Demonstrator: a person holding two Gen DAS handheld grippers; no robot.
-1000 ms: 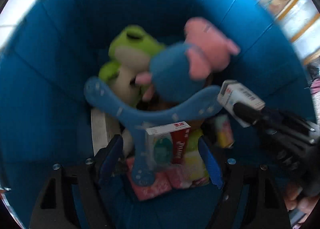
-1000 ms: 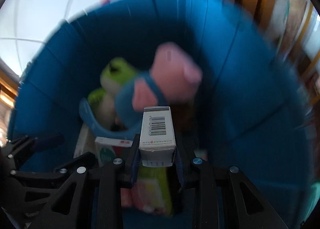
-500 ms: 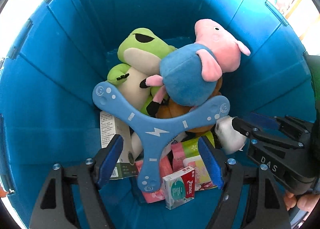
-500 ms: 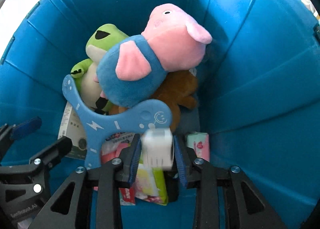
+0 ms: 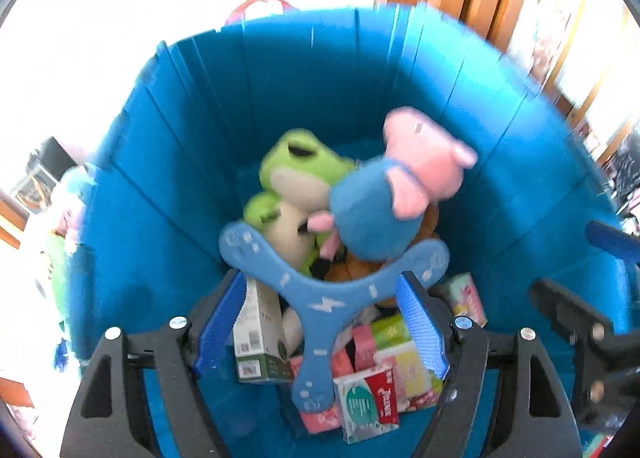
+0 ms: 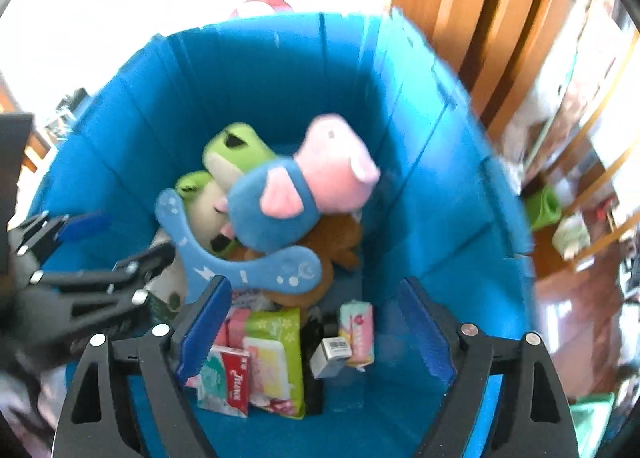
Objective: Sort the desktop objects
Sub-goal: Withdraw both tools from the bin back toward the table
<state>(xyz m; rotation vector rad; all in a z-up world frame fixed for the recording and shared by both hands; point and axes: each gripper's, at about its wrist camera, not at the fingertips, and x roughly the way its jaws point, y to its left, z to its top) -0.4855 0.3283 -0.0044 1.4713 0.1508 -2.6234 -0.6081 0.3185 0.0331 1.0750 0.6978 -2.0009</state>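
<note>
Left wrist view looks down into a blue bin (image 5: 168,194) with ribbed walls. The left tongs (image 5: 320,330) are spread wide above its contents and hold nothing. Between their blue pads, from left to right, lie a white and green carton (image 5: 256,334), a blue three-armed boomerang (image 5: 316,298), a small white, teal and red box (image 5: 366,402) near the bottom edge, and a yellow-green wipes pack (image 5: 404,358) touching that box. Above the boomerang, a green frog plush (image 5: 292,174) lies against a pig plush (image 5: 400,186) in a blue shirt. A pink tissue pack (image 5: 466,298) lies just right of the right pad. At the far right, the right tongs (image 5: 580,290) show as blurred black arms.

Right wrist view shows the same bin (image 6: 440,218) from the other side. At the far left, the left tongs (image 6: 104,246) reach in, open. The boomerang (image 6: 256,270) rests on the frog plush (image 6: 232,154) and under the pig plush (image 6: 296,198), with a brown plush (image 6: 336,242) below the pig. The right tongs (image 6: 316,330) are open wide and empty. Between their pads, from left to right: the teal and red box (image 6: 226,382), the wipes pack (image 6: 276,354), a small white box with a barcode (image 6: 332,352) on the bin floor, and the pink tissue pack (image 6: 358,334) touching it.
</note>
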